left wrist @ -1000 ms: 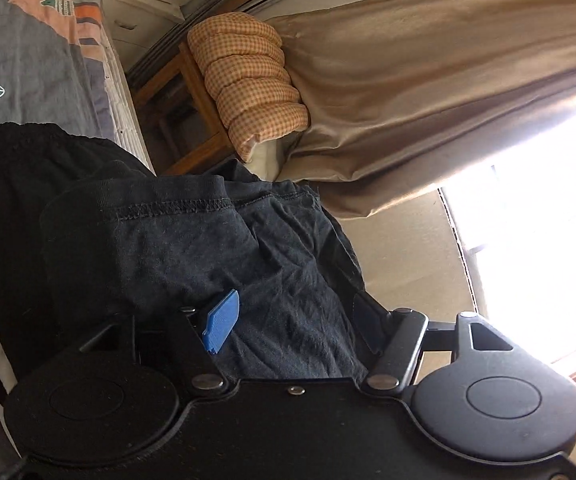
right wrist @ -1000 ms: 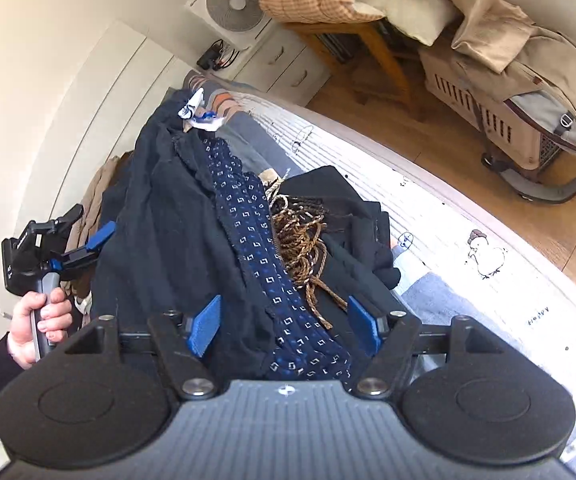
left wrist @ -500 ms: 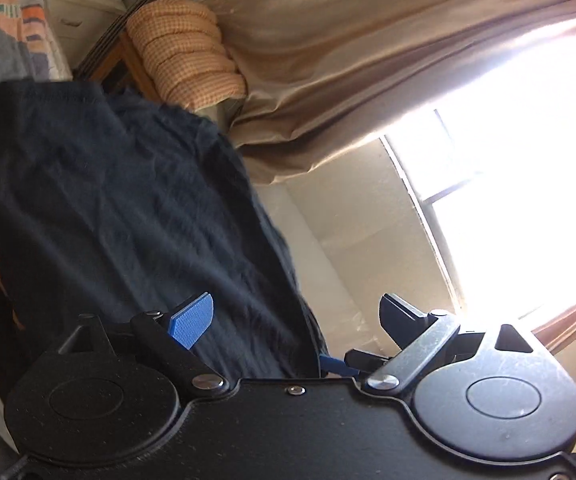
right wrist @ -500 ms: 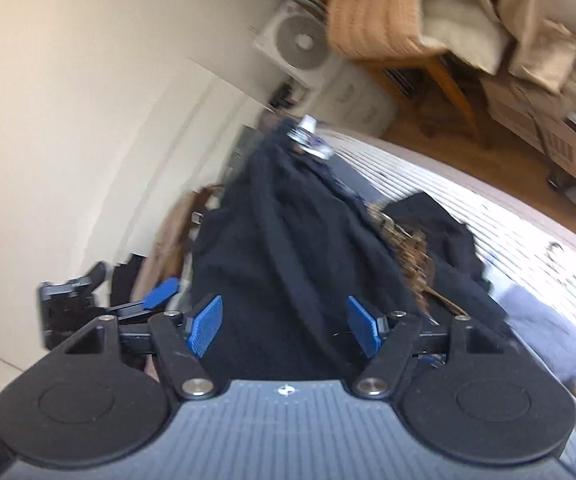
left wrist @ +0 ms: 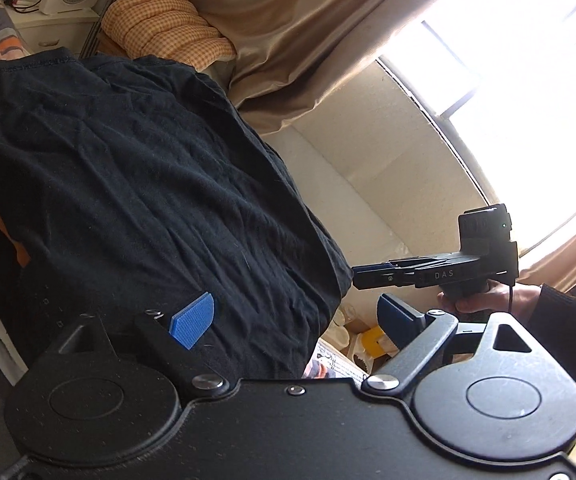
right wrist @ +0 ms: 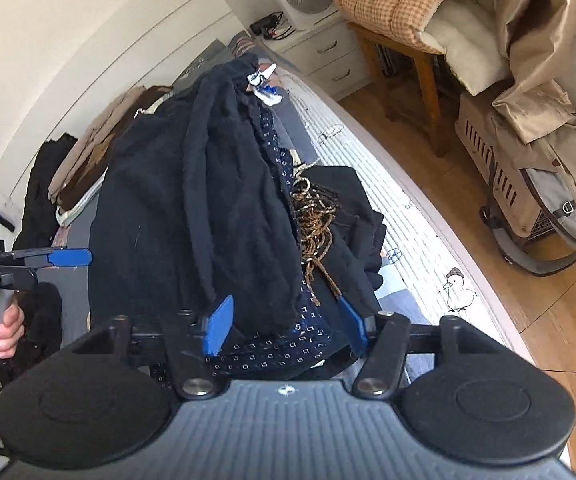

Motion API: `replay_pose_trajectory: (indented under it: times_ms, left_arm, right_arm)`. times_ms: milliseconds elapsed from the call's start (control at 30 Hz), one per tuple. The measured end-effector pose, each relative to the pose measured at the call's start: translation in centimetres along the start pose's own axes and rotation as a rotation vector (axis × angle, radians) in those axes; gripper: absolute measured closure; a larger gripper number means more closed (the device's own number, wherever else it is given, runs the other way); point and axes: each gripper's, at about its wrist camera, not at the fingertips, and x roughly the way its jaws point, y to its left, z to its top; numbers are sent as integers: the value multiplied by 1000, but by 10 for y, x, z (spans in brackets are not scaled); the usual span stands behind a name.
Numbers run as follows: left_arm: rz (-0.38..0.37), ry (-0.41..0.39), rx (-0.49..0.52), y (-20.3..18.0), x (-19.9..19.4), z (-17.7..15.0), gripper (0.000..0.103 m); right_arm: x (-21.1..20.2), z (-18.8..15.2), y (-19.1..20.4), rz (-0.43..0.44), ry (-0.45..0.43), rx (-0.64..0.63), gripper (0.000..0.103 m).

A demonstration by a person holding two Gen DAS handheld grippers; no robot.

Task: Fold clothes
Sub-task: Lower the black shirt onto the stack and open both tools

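I lift the black garment (left wrist: 148,180) off the bed (right wrist: 408,216) so it hangs open and I can find its edges for folding. My right hand-held gripper (right wrist: 284,326) has just been closing and seems to pinch a gathered bunch of it, with a navy patterned cloth (right wrist: 272,356) just under the jaws. My left hand-held gripper (left wrist: 292,314) has just been opening and stands spread. The garment hangs just in front of it and across its left pad, ungripped.
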Motion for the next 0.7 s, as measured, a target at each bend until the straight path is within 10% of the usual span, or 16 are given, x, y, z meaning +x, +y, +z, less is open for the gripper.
replay_pose_trajectory:
  times_ms: [133,400,633,700]
  left_arm:
    - [43,25,5,4,26,-2,15]
    - [50,49,26,4,32,-5,17]
    - [110,96,55,-3,33,-3,17]
    - [163,100,65,-11,26,0,17]
  right_arm:
    - [15,2,2,30,44,-35,88]
    - [4,15,19,-99,59,-273,99]
    - [10,20,20,-180,132,-250,90]
    - [-3,21,24,-185,105,-188,73]
